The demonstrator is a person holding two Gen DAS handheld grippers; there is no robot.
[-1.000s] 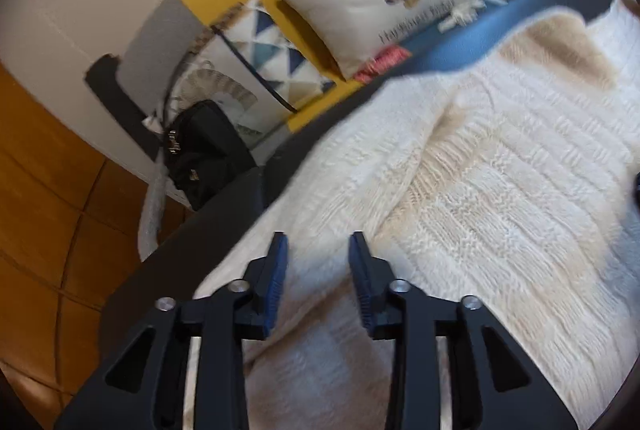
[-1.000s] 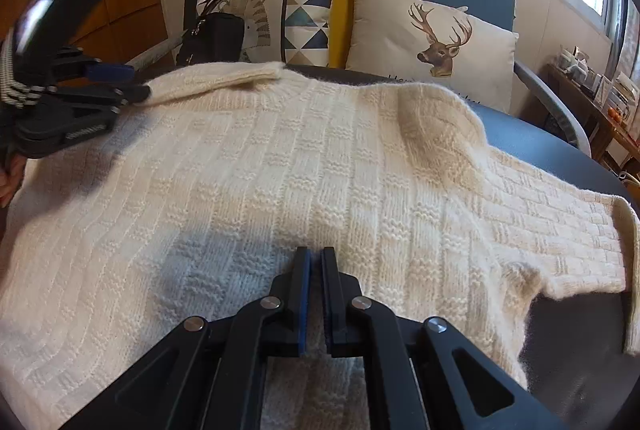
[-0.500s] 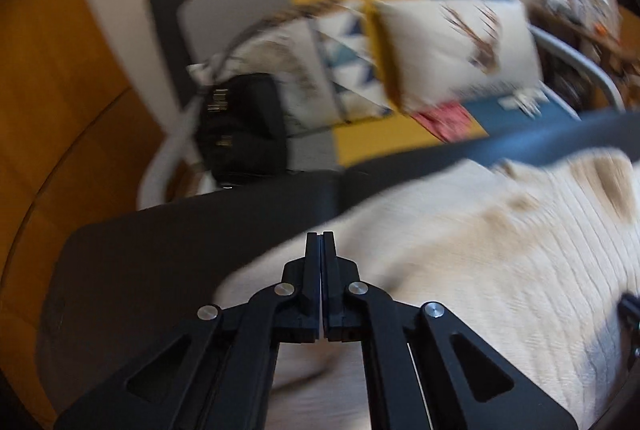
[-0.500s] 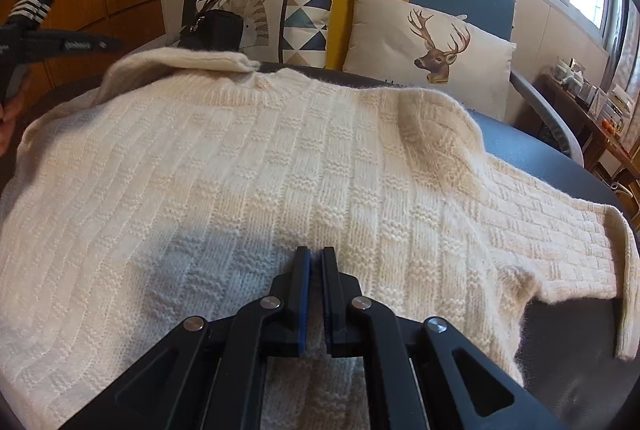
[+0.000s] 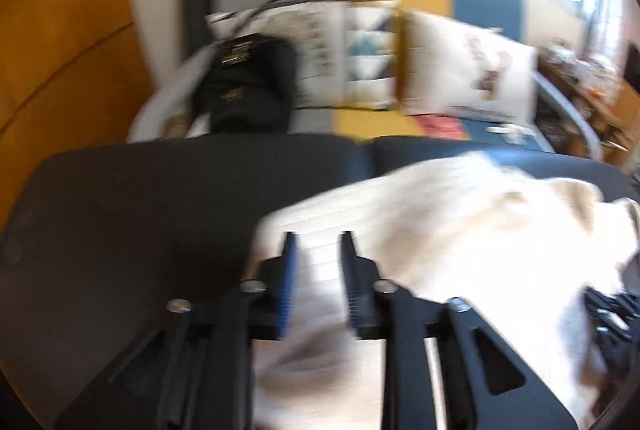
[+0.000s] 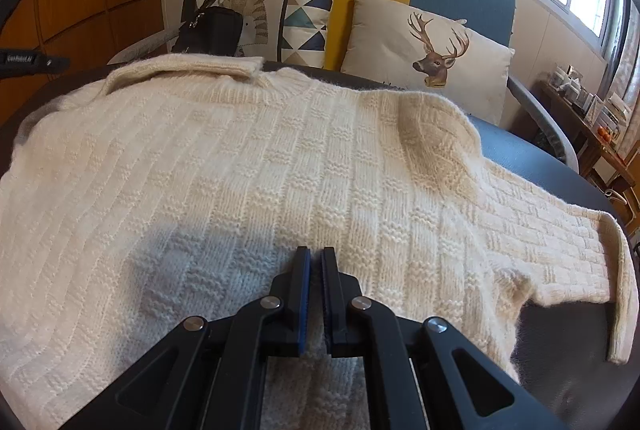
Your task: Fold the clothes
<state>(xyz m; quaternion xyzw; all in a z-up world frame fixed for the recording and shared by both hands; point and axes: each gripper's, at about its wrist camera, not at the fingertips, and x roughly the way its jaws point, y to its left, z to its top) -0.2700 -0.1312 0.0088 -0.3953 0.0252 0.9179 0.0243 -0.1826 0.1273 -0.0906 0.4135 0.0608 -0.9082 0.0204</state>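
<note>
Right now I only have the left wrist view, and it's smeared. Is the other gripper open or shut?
Observer: The right gripper is shut, low over the cream basket-knit sweater. I cannot tell whether it pinches any knit.
Operator: Are both sleeves folded in?
Observer: No. One sleeve lies stretched out across the dark round table, on the right of the right wrist view.
Operator: And the other?
Observer: Its sleeve end lies doubled over the sweater's far edge, just in front of the black bag.
</note>
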